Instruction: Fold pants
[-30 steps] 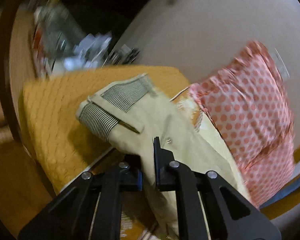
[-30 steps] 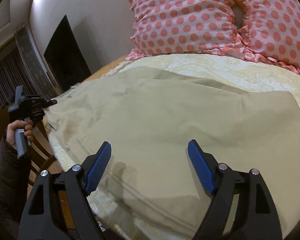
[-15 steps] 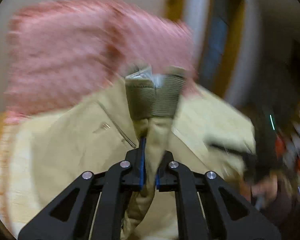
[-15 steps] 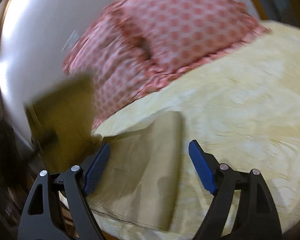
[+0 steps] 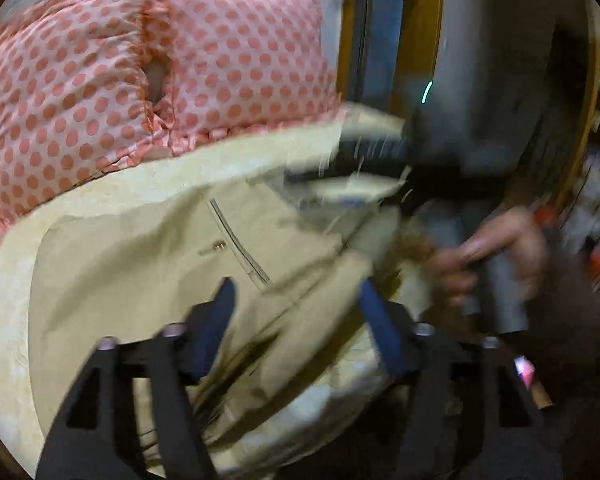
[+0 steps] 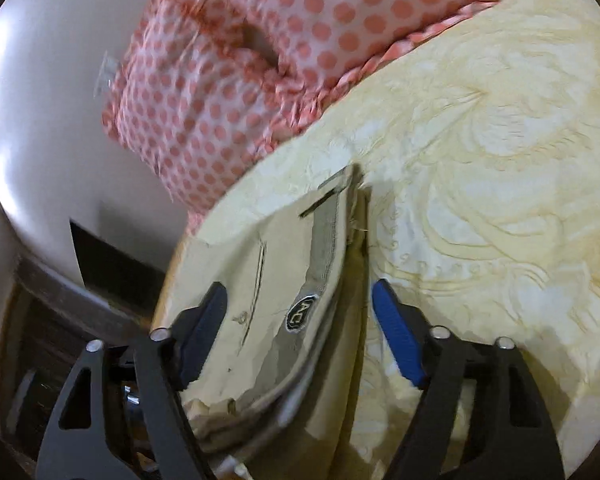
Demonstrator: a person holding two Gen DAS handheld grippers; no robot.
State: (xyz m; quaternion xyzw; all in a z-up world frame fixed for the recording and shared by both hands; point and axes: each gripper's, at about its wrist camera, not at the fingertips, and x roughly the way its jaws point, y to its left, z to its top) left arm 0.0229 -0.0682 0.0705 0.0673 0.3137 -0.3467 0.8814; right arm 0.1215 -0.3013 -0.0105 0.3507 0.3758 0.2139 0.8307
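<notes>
At the bottom of the left wrist view the left tongs (image 5: 296, 312) stand apart over the beige pants (image 5: 140, 280), gripping nothing; the pants lie on the cream bedspread (image 5: 4, 320). At bottom centre of the right wrist view the right tongs (image 6: 300, 320) are likewise spread, the pants' (image 6: 268, 300) waistband and oval label between the blue pads. Farther up, the pink polka-dot pillows (image 6: 228, 60) fill the top, a white wall (image 6: 40, 80) at upper left.
</notes>
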